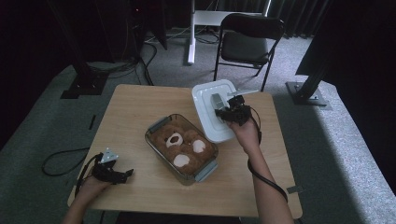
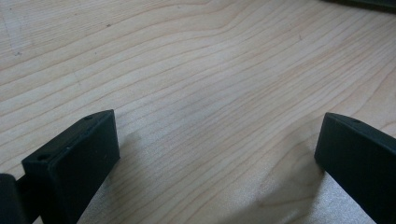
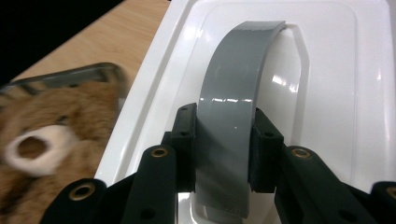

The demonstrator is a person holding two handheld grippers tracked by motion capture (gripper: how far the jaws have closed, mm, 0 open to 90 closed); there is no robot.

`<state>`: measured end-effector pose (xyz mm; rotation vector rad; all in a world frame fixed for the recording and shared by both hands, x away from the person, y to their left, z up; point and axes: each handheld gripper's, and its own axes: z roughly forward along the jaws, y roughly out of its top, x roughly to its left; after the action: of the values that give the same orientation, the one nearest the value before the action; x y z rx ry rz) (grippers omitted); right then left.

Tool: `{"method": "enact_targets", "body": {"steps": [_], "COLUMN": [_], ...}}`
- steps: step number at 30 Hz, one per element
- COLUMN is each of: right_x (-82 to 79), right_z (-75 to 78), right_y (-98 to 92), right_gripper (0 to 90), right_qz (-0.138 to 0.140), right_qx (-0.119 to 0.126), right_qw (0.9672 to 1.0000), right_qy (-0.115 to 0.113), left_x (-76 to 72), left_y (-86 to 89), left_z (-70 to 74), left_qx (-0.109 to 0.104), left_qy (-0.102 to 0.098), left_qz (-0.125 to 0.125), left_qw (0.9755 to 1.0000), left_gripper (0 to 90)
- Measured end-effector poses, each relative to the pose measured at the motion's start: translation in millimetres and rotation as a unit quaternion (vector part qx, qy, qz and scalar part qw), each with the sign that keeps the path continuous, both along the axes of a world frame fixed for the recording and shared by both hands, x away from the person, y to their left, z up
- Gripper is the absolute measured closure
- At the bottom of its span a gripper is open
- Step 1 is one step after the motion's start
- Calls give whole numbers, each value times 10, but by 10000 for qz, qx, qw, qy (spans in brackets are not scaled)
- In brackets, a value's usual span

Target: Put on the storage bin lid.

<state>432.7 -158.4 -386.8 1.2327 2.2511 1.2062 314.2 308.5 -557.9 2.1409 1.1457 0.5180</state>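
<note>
1. Right claw [image 3: 222, 154] pinches the white lid's [image 1: 205, 100] grey handle [image 3: 238, 93], lid beside the dish.
2. Glass dish [image 1: 156, 125] with teddy bear [image 1: 180, 144] sits uncovered mid-desk [image 1: 140, 100].
3. Left claw [image 2: 217, 149] rests spread, empty.
4. Covering remains, I'd say.

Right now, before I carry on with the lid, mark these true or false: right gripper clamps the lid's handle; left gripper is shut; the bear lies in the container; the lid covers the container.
1. The right gripper clamps the grey handle of the white lid. True.
2. The left gripper is shut. False: its jaws stand wide apart over the table.
3. The teddy bear lies in the glass container. True.
4. The lid covers the container. False: it sits off to the side, tilted.
</note>
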Motion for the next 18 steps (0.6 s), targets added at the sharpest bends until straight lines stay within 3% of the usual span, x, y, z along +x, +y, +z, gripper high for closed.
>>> {"method": "enact_targets", "body": {"steps": [11, 14, 16, 18], "right_x": [-334, -416, -541, -568], "right_z": [170, 191, 196, 192], "right_y": [248, 318, 448, 482], "right_gripper": [685, 685, 685, 685], "right_qz": [769, 977, 1323, 1395], "right_qx": [227, 230, 230, 230], "right_qw": [9967, 9948, 9908, 9899], "right_qy": [-152, -184, -140, -117], "left_x": [1, 1, 2, 1], "left_y": [1, 0, 1, 0], "left_z": [0, 0, 0, 0], "left_qx": [5, 3, 4, -1], "left_qy": [-8, -9, -8, -2], "left_qz": [-3, -1, -2, -1], "left_qw": [10000, 10000, 10000, 10000], "left_gripper": [3, 3, 3, 3]}}
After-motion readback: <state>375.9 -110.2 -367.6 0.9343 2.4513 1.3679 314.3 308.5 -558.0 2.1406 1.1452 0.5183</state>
